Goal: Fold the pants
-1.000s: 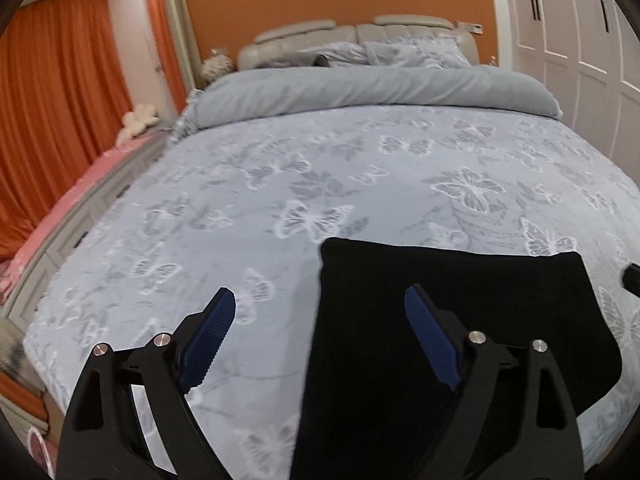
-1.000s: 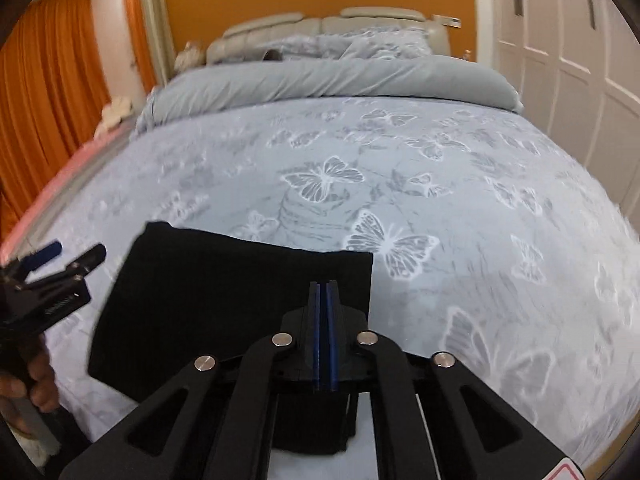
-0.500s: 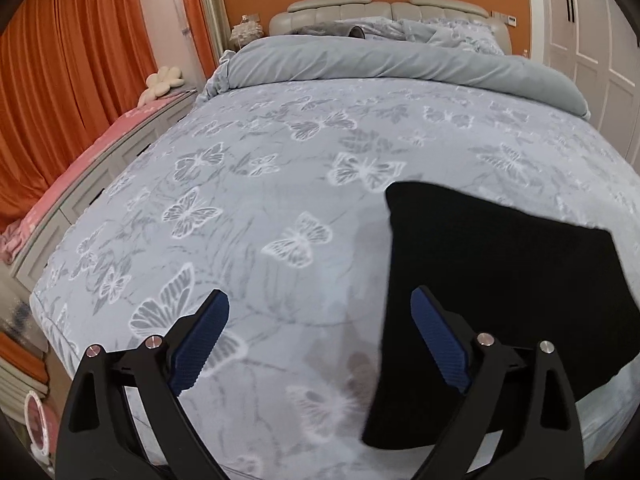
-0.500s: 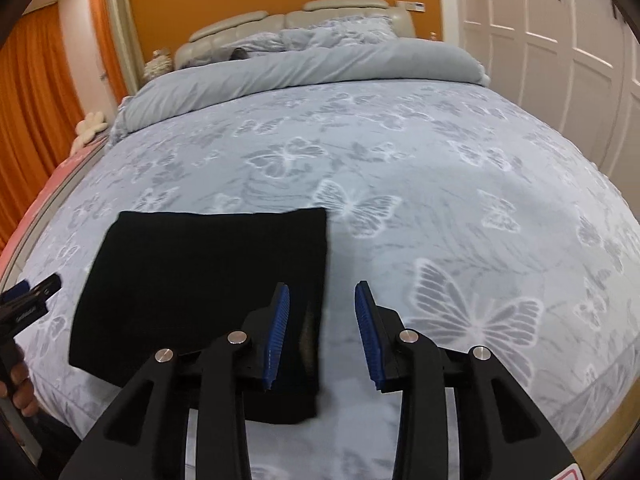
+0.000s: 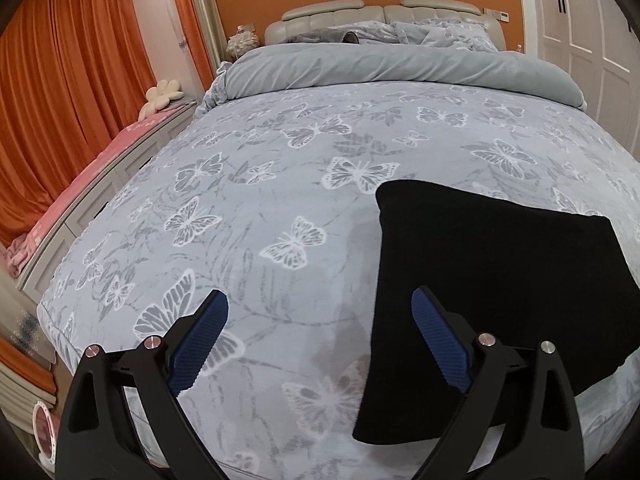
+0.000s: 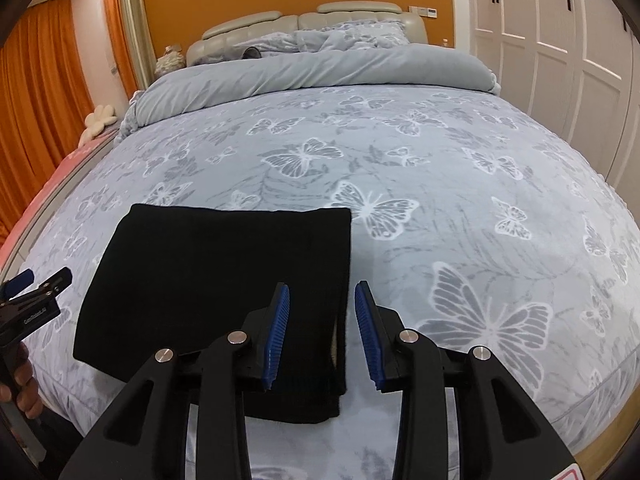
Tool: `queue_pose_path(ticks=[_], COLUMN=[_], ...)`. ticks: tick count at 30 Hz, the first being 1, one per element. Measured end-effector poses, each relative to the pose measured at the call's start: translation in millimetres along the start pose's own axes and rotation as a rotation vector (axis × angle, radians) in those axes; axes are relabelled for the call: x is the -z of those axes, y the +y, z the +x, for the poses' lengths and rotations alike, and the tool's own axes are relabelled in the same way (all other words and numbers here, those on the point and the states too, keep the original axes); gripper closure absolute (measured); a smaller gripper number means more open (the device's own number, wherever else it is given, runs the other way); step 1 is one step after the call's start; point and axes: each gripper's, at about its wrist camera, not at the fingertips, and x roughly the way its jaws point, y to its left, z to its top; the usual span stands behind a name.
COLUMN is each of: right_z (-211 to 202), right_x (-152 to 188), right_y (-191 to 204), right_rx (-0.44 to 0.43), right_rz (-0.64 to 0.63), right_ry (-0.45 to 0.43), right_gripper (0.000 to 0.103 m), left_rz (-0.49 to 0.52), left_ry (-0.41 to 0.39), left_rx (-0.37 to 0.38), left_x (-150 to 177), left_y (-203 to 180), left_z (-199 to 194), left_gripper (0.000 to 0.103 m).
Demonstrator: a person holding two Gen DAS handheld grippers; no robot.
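Two grippers spread and empty, left gripper (image 5: pixel 320 344) and right gripper (image 6: pixel 322 336), above folded black pants (image 6: pixel 216 280) lying flat near butterfly bedspread's (image 6: pixel 440 208) front edge.

Your two wrist views look from the foot of the bed (image 5: pixel 304 168) toward the headboard (image 6: pixel 304 20); both share the folded pants (image 6: pixel 224 280), apparently close below.

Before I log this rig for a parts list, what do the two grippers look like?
Both the left gripper and the right gripper have matte black forked frames, silver round rivets and ribbed blue pads. A red-and-white sticker sits on the right one's base.
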Motion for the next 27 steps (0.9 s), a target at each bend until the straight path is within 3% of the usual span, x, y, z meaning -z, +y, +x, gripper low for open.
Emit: queue_pose_path(ticks=[18,19,20,21,22,27], right_z=[-6.2,-8.2,-8.9,-8.7,-7.7,16.7], right_x=[4.7,5.7,6.7,8.9,12.1,30.3], right_y=[2.4,-1.0,-4.8,-8.5,-12.3,-26.5], right_rx=[-0.001,0.004,0.007,0.009,0.008,-0.122], right_rz=[0.002,0.009,0.019,0.028,0.037,0.125], right_ry=[-0.003,-0.004,0.003,0.017,0.034,0.186], right_gripper=[0.066,0.060,0.042,0.035,0.035,0.035], left_rz=[0.005,-0.016,-0.046,-0.079,-0.114,-0.172], left_ry=[0.003,0.012,0.037,0.075,0.129,0.325], left_rx=[0.019,0.043,0.091,0.153,0.224,0.364], left_x=[2.3,3.8,5.9,8.5,12.5,27.5], left_y=[-7.8,-2.8,3.4,9.0,14.3,13.7], left_z=[-5.2,-6.5,-5.3,-1.5,6.5,52.0], left_gripper=[0.012,0.011,0.006,0.005,0.005,0.005])
